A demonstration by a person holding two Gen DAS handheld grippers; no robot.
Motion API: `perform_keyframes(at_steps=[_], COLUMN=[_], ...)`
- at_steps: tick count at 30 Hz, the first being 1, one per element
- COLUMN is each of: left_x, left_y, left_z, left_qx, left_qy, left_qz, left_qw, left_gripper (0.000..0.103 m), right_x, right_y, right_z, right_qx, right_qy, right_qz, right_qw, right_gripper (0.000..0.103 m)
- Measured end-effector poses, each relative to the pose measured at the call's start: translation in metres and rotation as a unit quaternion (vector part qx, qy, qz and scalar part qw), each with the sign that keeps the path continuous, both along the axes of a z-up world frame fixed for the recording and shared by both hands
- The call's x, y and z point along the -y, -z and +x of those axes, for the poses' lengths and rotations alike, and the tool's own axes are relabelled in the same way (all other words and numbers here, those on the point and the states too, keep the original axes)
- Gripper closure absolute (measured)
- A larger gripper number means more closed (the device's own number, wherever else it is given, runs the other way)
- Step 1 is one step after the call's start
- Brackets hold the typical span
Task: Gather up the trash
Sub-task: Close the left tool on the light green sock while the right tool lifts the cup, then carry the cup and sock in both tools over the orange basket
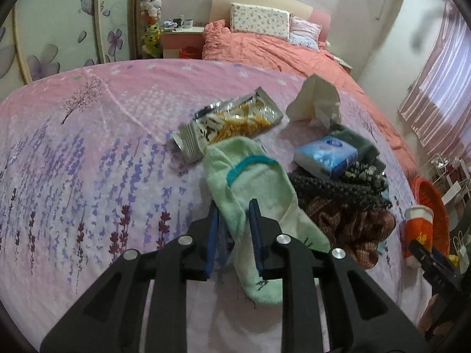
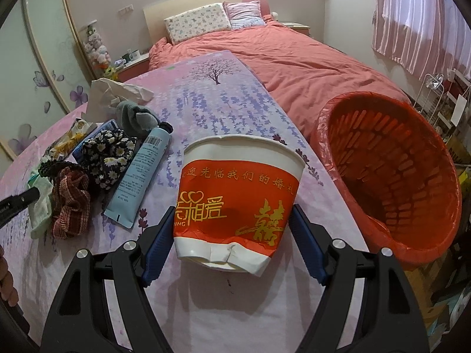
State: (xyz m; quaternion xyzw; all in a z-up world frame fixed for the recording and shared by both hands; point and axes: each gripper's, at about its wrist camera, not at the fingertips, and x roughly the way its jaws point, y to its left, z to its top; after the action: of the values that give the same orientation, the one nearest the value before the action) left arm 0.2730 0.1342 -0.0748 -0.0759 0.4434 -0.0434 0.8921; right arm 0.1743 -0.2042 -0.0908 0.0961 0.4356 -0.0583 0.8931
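Paper cup (image 2: 238,203) sits gripped in right claw (image 2: 232,244) beside basket (image 2: 391,176).

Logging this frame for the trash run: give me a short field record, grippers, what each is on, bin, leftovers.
left gripper: open, astride green sock, pads not pressing
right gripper: shut on paper cup
cup: red and white, dented at base
bin: red basket with liner, right of cup, tilted
likely trash on bed: snack wrapper, crumpled tissue
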Motion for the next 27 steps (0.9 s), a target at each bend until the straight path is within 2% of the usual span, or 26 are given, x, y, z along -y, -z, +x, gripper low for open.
perform_keyframes(at_steps=[3,4,5,8,17,27], left_x=[-0.002,-0.001,-0.001,-0.001,0.003,0.038], left_y=[-0.004,-0.004,-0.004,-0.007,-0.049,-0.104], left_z=[0.002,0.003,0.003,0.002,-0.018,-0.047], left_qx=[0.005,0.005,0.006,0.013,0.058,0.11], left_qy=[-0.01,-0.009,-0.008,-0.005,0.008,0.038], left_qz=[-0.003,-0.004,-0.004,-0.006,-0.012,-0.006], left_qw=[0.9999,0.9999,0.9999,0.9999,0.9982,0.9932], left_gripper=[0.08,0.083,0.091,0.096,0.097,0.097], right_x=[-0.001,-0.001,-0.001,-0.002,0.0,0.006], right_y=[0.0,0.0,0.0,-0.001,-0.027,-0.067], right_z=[0.0,0.0,0.0,-0.001,-0.012,-0.031], right_qx=[0.0,0.0,0.001,0.004,0.037,0.087], right_qy=[-0.002,-0.002,-0.002,-0.004,-0.008,-0.012], right_qz=[-0.001,-0.001,-0.002,-0.004,-0.001,-0.005], right_qw=[1.0,1.0,1.0,1.0,0.999,0.996], right_gripper=[0.028,0.028,0.028,0.028,0.028,0.028])
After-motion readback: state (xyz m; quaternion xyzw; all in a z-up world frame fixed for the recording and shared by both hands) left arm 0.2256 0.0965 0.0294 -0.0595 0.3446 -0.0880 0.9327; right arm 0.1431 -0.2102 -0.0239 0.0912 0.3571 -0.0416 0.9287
